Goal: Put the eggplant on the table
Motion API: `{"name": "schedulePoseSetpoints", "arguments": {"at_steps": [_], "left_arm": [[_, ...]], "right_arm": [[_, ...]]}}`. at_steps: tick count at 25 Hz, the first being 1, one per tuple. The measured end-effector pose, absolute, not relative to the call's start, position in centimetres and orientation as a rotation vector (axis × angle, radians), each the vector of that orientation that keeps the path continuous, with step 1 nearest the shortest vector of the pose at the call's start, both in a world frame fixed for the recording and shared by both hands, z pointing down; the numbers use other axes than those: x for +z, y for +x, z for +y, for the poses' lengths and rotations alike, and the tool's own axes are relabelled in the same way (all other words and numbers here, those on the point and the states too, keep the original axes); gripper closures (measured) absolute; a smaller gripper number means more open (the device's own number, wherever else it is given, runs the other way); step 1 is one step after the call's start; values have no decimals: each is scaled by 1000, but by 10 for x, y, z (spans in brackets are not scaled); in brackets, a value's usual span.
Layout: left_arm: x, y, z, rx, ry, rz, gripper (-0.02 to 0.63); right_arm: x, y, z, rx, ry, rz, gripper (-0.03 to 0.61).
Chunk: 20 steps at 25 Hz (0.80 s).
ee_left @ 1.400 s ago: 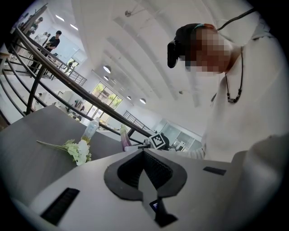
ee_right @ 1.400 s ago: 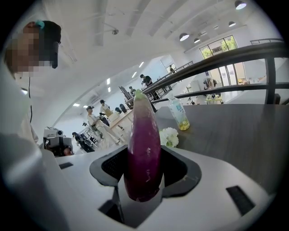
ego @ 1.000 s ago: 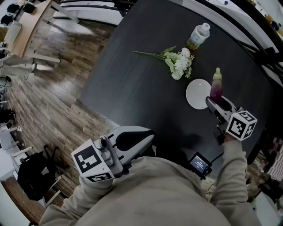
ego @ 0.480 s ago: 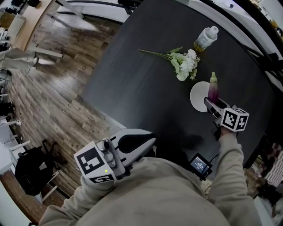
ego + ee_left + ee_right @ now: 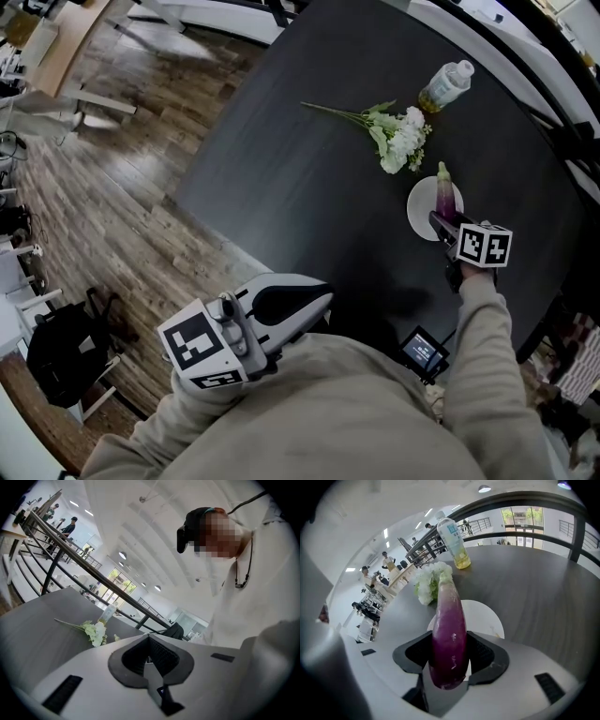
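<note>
A purple eggplant (image 5: 444,195) with a pale green tip is clamped between the jaws of my right gripper (image 5: 441,221). It hangs over a small white plate (image 5: 421,212) at the right side of the dark table (image 5: 309,178). In the right gripper view the eggplant (image 5: 449,634) points away from the right gripper (image 5: 450,645), its tip above the plate (image 5: 483,615); whether it touches the plate I cannot tell. My left gripper (image 5: 317,292) is shut and empty, held near the person's body off the table's near edge; its pads (image 5: 161,656) meet in the left gripper view.
A bunch of white flowers (image 5: 401,141) lies beyond the plate, its stem pointing left. A plastic bottle (image 5: 445,84) with yellow liquid stands behind it. A small device with a screen (image 5: 424,349) sits by the table's near edge. Wooden floor lies to the left.
My right gripper has sunk and tipped downward with the eggplant, which now lies low over the white plate. The left gripper has stayed where it was.
</note>
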State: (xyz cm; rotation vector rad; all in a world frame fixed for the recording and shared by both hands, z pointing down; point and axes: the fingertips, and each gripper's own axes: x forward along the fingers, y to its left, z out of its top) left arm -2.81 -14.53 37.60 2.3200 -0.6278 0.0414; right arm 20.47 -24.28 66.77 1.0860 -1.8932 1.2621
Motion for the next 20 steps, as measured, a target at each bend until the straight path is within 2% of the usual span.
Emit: {"name": "schedulePoseSetpoints", "arguments": {"at_steps": [17, 20], "left_arm": [[379, -26, -144, 43, 2310, -615, 609], [378, -25, -145, 43, 2317, -610, 609]], "right_arm": [[693, 211, -237, 1123, 1076, -1771, 350], [694, 205, -236, 1137, 1072, -1788, 314]]}}
